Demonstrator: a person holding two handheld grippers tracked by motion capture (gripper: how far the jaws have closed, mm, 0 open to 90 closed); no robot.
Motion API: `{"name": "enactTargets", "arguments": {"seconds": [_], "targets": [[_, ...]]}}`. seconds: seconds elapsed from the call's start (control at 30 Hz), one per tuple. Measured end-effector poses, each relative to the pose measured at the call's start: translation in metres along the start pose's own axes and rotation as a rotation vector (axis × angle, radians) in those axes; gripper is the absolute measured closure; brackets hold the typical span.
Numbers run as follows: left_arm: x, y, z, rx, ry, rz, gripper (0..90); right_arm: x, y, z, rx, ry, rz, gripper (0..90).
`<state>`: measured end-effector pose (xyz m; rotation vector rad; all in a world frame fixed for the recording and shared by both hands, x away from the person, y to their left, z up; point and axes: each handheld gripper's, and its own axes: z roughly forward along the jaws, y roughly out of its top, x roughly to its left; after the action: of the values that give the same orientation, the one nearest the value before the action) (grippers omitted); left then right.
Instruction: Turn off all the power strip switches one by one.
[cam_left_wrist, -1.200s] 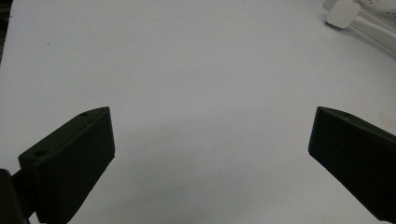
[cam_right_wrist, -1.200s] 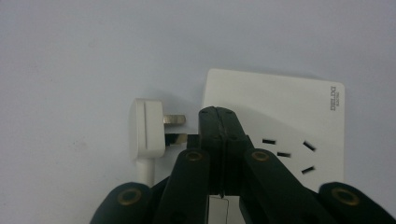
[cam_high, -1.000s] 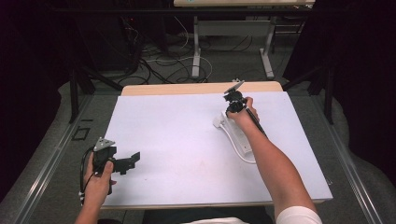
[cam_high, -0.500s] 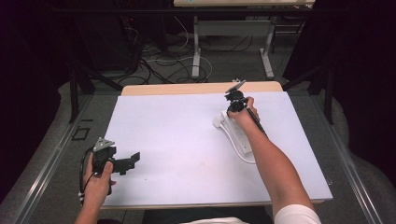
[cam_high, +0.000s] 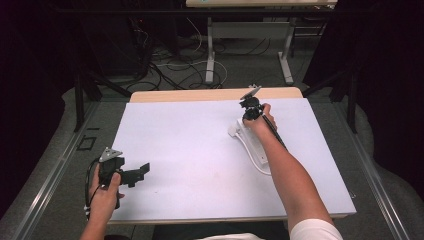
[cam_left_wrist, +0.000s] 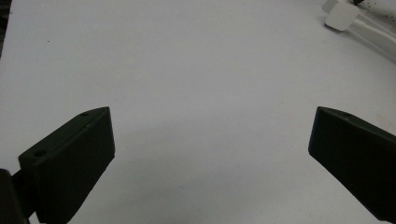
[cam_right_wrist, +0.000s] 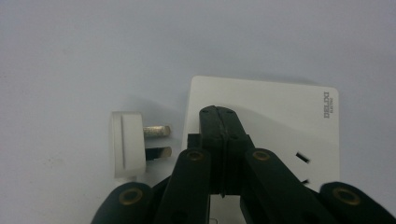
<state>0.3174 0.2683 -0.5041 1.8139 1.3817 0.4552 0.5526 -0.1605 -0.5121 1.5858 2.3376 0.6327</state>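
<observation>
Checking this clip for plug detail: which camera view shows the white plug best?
The right gripper view: the white plug lies on its side, both metal pins plainly visible, beside the power strip. The left gripper view catches it as a small white block at the top edge. In the high view it is a tiny white patch.

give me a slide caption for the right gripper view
Shut right tool poised over a white power strip, white plug lying beside it.

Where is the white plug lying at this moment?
In the right gripper view, the white plug lies on the white table just left of the power strip, its prongs pointing toward the strip, beside the shut right gripper.
</observation>
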Motion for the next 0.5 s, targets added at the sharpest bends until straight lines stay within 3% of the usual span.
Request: {"name": "enactTargets", "arguments": {"seconds": [0.13, 0.17, 0.2, 0.23, 0.33, 0.5], "targets": [[-0.001, 0.0004, -0.0003, -0.002, 0.001, 0.0, 0.5, 0.001, -0.0015, -0.0002, -0.009, -0.005, 0.005, 90.0], [-0.0015, 0.0002, 0.0002, -0.009, 0.004, -0.001, 0.5, -0.0008, -0.0016, -0.0002, -0.015, 0.002, -0.014, 90.0], [-0.0015, 0.0006, -0.0007, 0.005, 0.001, 0.002, 0.5, -0.0011, -0.0024, 0.0017, -0.045, 0.018, -0.009, 90.0], [-0.002, 0.0001, 0.0004, -0.005, 0.0, 0.002, 0.5, -0.0009, -0.0016, -0.0005, -0.011, 0.002, -0.013, 90.0], [-0.0016, -0.0001, 0.0011, -0.01, 0.004, 0.0, 0.5, -0.0003, -0.0013, -0.001, 0.0, -0.001, 0.005, 90.0], [-0.0017, 0.0002, -0.0003, -0.001, 0.001, 0.005, 0.5, -0.0004, -0.0026, 0.0004, -0.029, 0.008, 0.013, 90.0]]}}
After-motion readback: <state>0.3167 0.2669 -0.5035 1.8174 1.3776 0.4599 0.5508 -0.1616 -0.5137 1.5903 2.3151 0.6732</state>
